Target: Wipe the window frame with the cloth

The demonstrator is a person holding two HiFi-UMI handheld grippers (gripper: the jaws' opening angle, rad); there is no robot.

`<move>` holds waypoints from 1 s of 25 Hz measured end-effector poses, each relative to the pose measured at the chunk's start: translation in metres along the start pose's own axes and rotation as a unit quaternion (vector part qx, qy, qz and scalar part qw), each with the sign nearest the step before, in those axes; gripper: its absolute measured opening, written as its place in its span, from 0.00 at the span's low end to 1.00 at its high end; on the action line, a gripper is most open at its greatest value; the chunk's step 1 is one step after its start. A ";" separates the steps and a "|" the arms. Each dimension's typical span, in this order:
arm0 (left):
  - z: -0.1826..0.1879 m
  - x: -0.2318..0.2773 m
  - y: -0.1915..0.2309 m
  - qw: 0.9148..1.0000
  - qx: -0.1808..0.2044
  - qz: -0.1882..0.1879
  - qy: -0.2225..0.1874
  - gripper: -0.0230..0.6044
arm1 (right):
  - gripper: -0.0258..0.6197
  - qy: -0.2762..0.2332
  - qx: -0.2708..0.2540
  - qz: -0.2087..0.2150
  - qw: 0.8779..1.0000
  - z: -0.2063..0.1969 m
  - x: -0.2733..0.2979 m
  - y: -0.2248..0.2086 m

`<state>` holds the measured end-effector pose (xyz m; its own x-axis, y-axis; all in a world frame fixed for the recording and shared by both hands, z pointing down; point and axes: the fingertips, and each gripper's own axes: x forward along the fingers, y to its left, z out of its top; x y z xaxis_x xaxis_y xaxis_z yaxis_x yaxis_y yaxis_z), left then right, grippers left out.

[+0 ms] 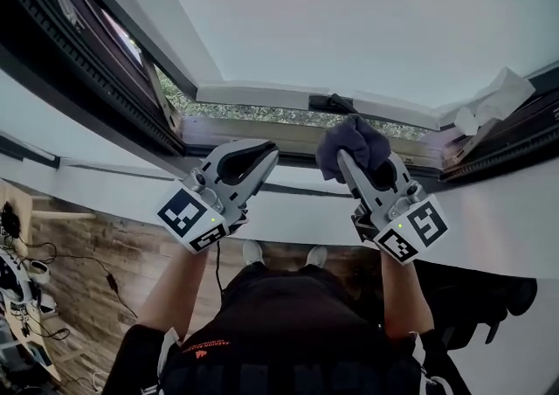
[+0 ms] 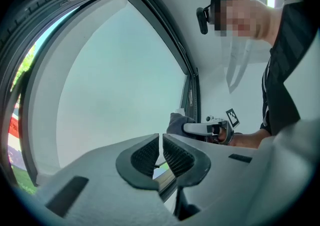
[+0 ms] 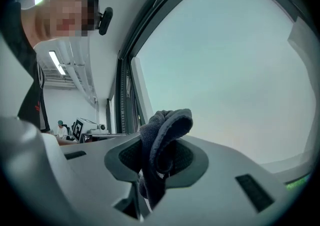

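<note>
My right gripper (image 1: 351, 148) is shut on a dark blue-grey cloth (image 1: 352, 145), bunched above the jaws and held up close to the pale lower window frame (image 1: 262, 129). In the right gripper view the cloth (image 3: 163, 135) folds over between the pads and hangs down behind them. My left gripper (image 1: 259, 155) points at the same frame, a little to the left, jaws nearly together with nothing between them (image 2: 160, 156). The left gripper view also catches the cloth (image 2: 176, 122) and the right gripper (image 2: 186, 128) beside the dark frame upright (image 2: 192, 97).
The tilted sash glass (image 1: 367, 17) fills the view above, with a black handle (image 1: 342, 105) on its lower rail. A dark rubber-sealed frame (image 1: 79, 61) runs along the left. A crumpled white paper (image 1: 493, 98) sits on the frame at right. Wooden floor (image 1: 96, 253) and cables lie below left.
</note>
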<state>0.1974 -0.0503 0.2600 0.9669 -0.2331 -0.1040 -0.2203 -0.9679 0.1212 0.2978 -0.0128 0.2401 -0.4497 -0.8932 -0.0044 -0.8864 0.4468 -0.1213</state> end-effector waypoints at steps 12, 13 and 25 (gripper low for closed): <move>0.056 -0.051 0.046 0.994 0.078 0.072 -0.034 0.10 | 0.17 -0.031 -0.044 0.067 0.996 0.034 0.070 0.046; 0.060 -0.057 0.049 0.993 0.082 0.075 -0.037 0.10 | 0.17 -0.032 -0.046 0.072 0.996 0.036 0.075 0.051; 0.166 -0.155 0.108 0.981 0.111 0.122 -0.100 0.10 | 0.17 -0.055 -0.099 0.147 0.983 0.123 0.195 0.154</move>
<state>0.0025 -0.1344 0.1251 0.8416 -0.4536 -0.2932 -0.4871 -0.8720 -0.0489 0.0872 -0.1249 0.0982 -0.6843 -0.7193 -0.1195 -0.7291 0.6775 0.0968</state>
